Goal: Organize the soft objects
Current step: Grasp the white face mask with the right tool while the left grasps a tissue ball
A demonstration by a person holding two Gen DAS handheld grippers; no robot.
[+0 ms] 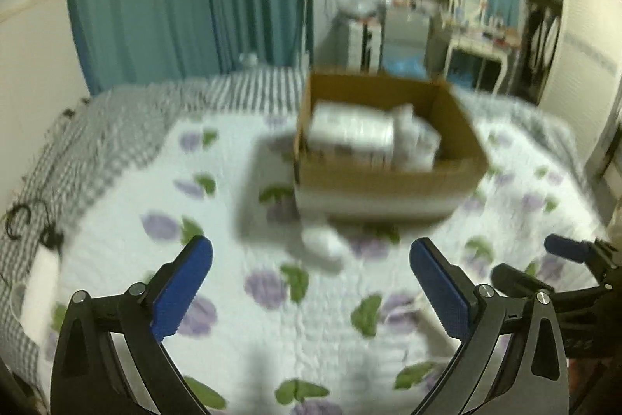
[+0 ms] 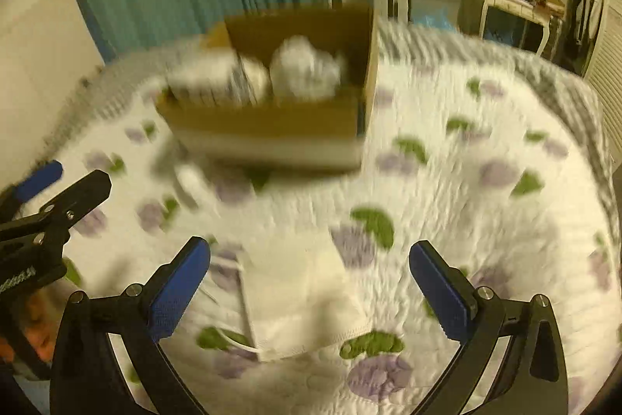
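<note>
Soft white cloth (image 2: 299,294) lies low-centre on the quilt (image 2: 447,220), between our right gripper (image 2: 310,273) fingers, both grippers spread and empty. We should straddle it squarely, pinch gently, then lift toward the cardboard box (image 2: 272,119) upper-centre.

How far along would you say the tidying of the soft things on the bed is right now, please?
Partly done: the cardboard box already holds several white soft bundles. Nothing is in hand: the left gripper and right gripper are both open and empty. Still left on the floral quilt: a folded white cloth between the right gripper's jaws, and a small white bundle in front of the box.
</note>
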